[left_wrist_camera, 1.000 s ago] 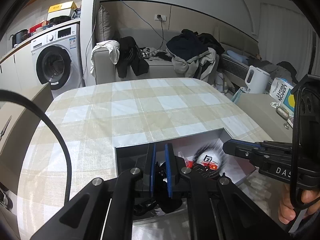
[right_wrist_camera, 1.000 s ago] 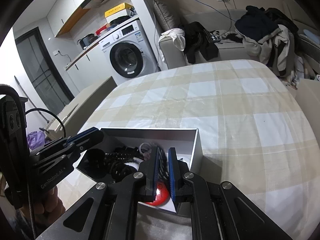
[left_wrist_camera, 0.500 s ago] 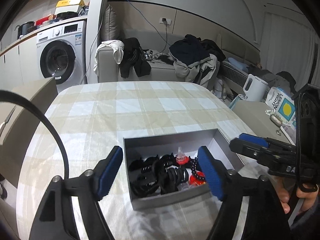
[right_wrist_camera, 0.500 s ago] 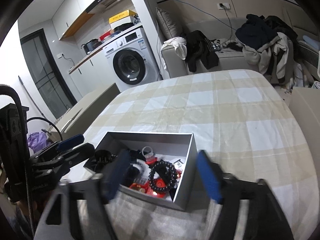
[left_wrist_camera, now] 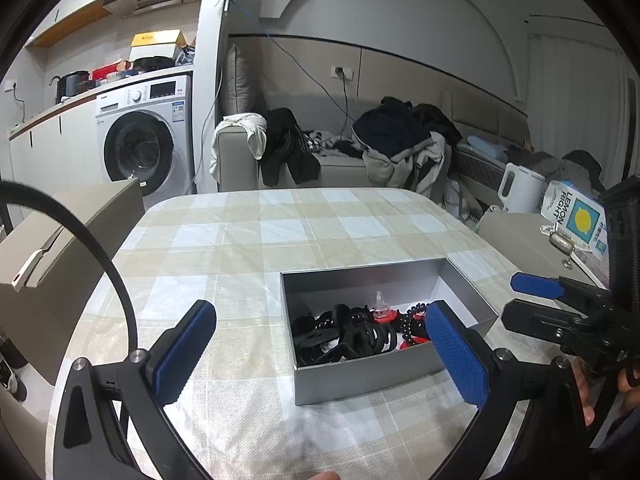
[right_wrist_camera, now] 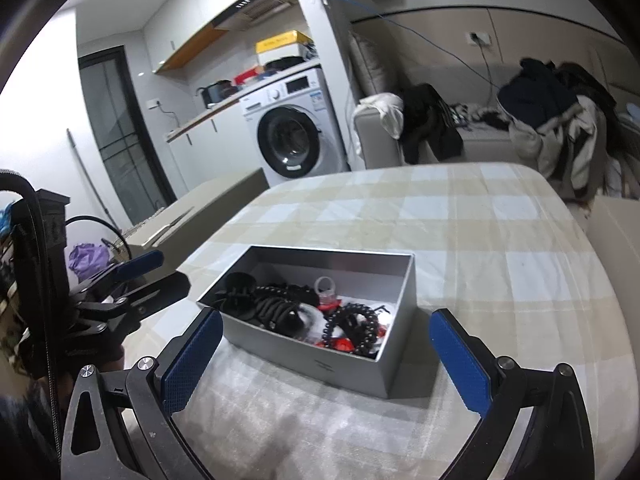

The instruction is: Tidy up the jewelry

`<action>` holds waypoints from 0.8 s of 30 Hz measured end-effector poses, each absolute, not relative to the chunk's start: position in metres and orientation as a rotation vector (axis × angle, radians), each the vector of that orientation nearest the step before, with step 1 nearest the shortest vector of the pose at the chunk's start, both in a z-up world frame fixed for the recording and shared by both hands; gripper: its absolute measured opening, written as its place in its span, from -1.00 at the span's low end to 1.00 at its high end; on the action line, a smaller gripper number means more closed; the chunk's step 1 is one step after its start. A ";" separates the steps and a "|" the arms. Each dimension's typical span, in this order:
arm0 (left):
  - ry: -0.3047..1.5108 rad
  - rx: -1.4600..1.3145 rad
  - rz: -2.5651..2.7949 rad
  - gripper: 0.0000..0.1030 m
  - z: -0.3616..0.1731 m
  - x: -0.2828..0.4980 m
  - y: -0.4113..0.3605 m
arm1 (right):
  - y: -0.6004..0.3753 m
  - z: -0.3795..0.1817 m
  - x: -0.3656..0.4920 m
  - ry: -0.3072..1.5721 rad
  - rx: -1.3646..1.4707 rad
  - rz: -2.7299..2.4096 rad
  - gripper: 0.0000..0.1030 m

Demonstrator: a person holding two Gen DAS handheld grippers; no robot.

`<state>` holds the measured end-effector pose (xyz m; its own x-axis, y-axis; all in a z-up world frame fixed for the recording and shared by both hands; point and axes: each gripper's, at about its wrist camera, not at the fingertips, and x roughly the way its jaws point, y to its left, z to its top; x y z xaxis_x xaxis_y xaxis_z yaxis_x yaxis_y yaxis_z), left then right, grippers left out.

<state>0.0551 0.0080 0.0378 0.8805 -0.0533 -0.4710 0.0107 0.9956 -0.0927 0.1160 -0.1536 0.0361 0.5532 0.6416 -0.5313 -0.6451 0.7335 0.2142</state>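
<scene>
While both grippers hung above the checked tablecloth [left_wrist_camera: 256,248], neither one held or touched anything. Along the lower edge of the left wrist view, the left gripper [left_wrist_camera: 320,354] had its fingers spread wide, one blue pad [left_wrist_camera: 182,354] at lower left and the other at lower right, overlapping the near right corner of the box [left_wrist_camera: 360,380] in the picture; whether it touched the box could not be told. At the right edge of that same view the right gripper [left_wrist_camera: 528,300] showed side-on, fingers apart.

From the right wrist view, the right gripper [right_wrist_camera: 326,360] was likewise spread wide, its pads [right_wrist_camera: 460,364] at lower left and lower right of the frame with the box [right_wrist_camera: 320,364] between and beyond them, untouched. At the left edge sat the left gripper [right_wrist_camera: 154,272], near the box's left corner.

Just below the middle of both views, the grey open box rested on the cloth, holding black hair clips [left_wrist_camera: 348,334], a black bead bracelet [right_wrist_camera: 354,326], red pieces [right_wrist_camera: 340,344] and a small clear ring-like piece [right_wrist_camera: 325,284].
</scene>
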 end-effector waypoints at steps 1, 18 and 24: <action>0.489 -0.094 -0.035 0.98 0.037 0.054 0.010 | -0.153 0.036 0.114 0.613 -0.010 0.765 1.00; 0.443 -0.072 -0.023 0.98 0.027 0.045 0.015 | -0.152 0.027 0.099 0.496 -0.044 0.782 1.00; 0.452 -0.073 -0.024 0.98 0.024 0.044 0.018 | -0.152 0.027 0.094 0.475 -0.063 0.777 1.00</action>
<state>0.0442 0.0178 0.0239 0.8992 -0.0394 -0.4357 0.0071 0.9971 -0.0755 0.0943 -0.1522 0.0273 0.6132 0.6599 -0.4341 -0.6878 0.7164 0.1175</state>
